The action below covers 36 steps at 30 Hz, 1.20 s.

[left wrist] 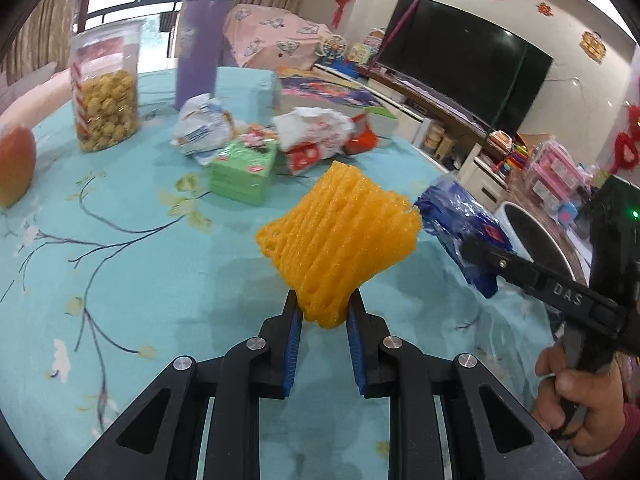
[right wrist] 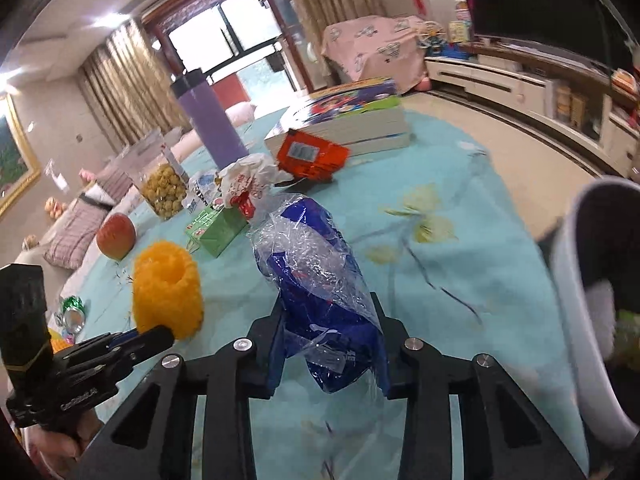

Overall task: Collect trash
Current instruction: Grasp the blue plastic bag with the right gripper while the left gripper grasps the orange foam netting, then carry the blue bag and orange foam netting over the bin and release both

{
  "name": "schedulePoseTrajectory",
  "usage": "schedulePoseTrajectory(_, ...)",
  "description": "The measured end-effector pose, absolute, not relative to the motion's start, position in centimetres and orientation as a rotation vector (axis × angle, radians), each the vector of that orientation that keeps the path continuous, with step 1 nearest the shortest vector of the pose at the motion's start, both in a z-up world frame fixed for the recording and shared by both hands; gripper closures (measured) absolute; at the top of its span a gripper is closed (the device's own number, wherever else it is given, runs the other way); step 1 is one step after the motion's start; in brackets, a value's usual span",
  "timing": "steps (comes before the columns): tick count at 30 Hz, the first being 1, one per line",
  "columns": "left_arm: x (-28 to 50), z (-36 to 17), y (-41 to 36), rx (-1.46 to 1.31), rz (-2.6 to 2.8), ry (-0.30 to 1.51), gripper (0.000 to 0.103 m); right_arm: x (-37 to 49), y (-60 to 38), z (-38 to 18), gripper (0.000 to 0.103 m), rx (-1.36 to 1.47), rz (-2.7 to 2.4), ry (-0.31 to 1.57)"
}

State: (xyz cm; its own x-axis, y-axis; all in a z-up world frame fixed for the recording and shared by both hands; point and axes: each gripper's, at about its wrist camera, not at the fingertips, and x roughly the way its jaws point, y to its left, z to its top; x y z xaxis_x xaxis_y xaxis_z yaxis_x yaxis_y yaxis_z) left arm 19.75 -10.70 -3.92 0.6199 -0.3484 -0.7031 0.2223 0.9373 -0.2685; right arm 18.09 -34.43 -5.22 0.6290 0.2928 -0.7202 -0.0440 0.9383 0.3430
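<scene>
Crinkly blue plastic wrapper (right wrist: 320, 280) is pinched in our right gripper (right wrist: 328, 344), just beside the white bin (right wrist: 580, 320); left gripper (left wrist: 322, 312) clamps squishy orange foam net (left wrist: 340, 236). Both probably featherlight, grab anywhere.

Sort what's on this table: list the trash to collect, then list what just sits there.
Trash for the job:
orange foam net, held in the left tool
blue plastic wrapper, in the right tool
crumpled white wrappers
white bin

Just lying about:
snack jar
purple bottle
books
apple
green box
</scene>
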Motion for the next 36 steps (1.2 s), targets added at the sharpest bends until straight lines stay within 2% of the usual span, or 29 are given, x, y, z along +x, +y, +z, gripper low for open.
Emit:
schedulePoseTrajectory(16, 17.9, -2.4, -17.2, -0.075, -0.477, 0.853, 0.082, 11.5, -40.1, -2.1, 0.067, 0.392, 0.081, 0.797)
schedulePoseTrajectory(36, 17.8, -1.1, -24.7, 0.043, -0.575, 0.847, 0.082, 7.7, -46.8, -1.1, 0.067, 0.427, -0.061, 0.763)
